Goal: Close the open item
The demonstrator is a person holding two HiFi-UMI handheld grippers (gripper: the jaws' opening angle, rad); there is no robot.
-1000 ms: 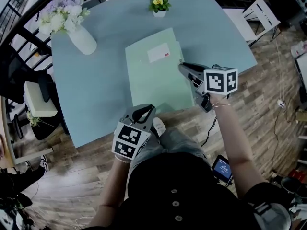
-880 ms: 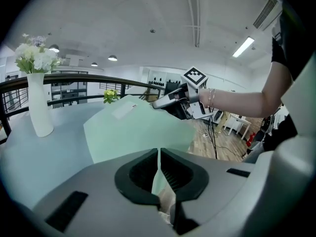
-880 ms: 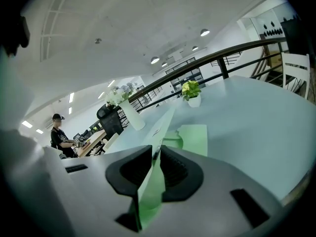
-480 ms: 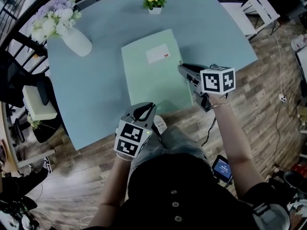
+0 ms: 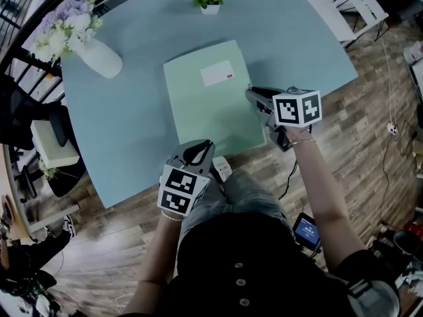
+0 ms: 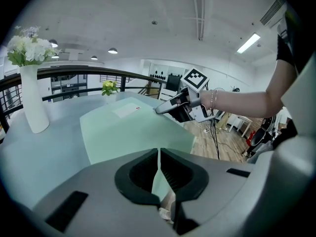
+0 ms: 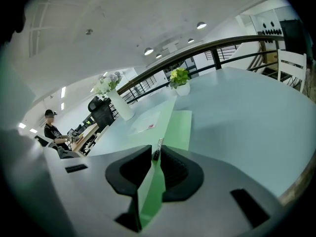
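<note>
Right gripper view: folder [image 7: 178, 130] inside tool [image 7: 157, 151]

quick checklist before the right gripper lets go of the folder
1. Right gripper holds the folder edge: ok, the edge is between its jaws.
2. Cover down flat: cannot tell at the held edge; looks flat in the head view.
3. Left gripper shut and empty: ok.
4. Vase and flower pot clear of folder: ok, both stand apart.
5. Folder's near corner fully on table: cannot tell.
</note>
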